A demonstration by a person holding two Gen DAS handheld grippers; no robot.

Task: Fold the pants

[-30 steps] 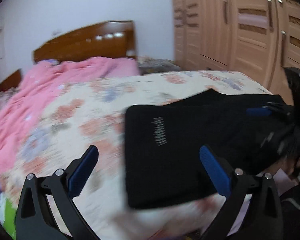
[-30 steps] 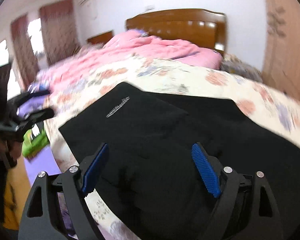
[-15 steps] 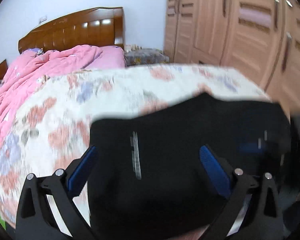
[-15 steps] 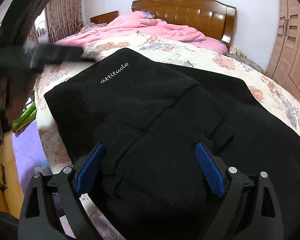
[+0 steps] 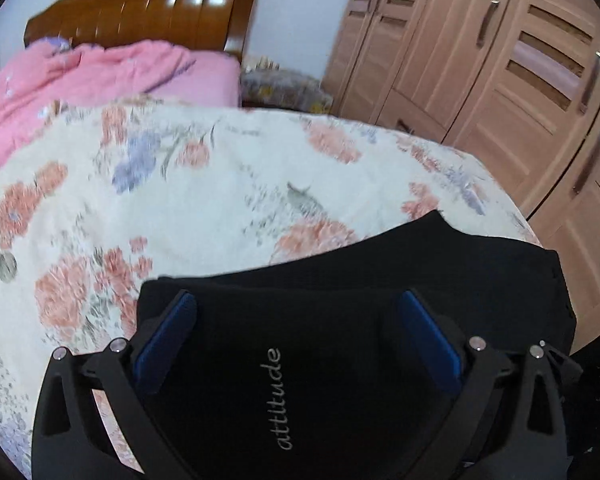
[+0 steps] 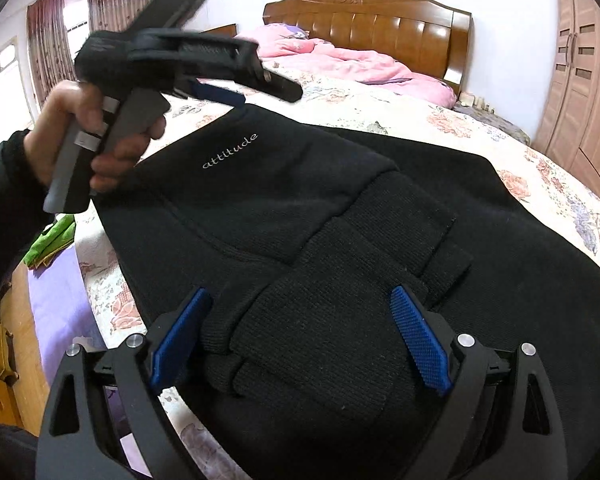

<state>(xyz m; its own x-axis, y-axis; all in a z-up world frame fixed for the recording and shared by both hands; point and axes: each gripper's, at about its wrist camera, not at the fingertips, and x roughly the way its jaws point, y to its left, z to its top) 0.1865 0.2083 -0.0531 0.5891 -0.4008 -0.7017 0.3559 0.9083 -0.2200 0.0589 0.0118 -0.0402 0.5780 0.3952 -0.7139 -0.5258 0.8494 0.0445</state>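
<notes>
The black pants [image 6: 340, 208] lie spread on the bed [image 5: 228, 184], over its flowered cover, near the foot edge. Their lower part runs out of the right wrist view at the bottom and right, so the full length is hidden. The ribbed cuffs [image 6: 340, 320] are folded up onto the body of the pants, close to the word "attitude" [image 6: 230, 152]. The left wrist view is blurred across the cover, and the wardrobe [image 5: 500, 72] is cut off at the right.

The left hand-held gripper [image 5: 296, 344] is spread wide over the corner of the pants with the lettering, gripping nothing. The right hand-held gripper [image 6: 300, 336] is also spread wide, over the cuffs, gripping nothing. No containers show.
</notes>
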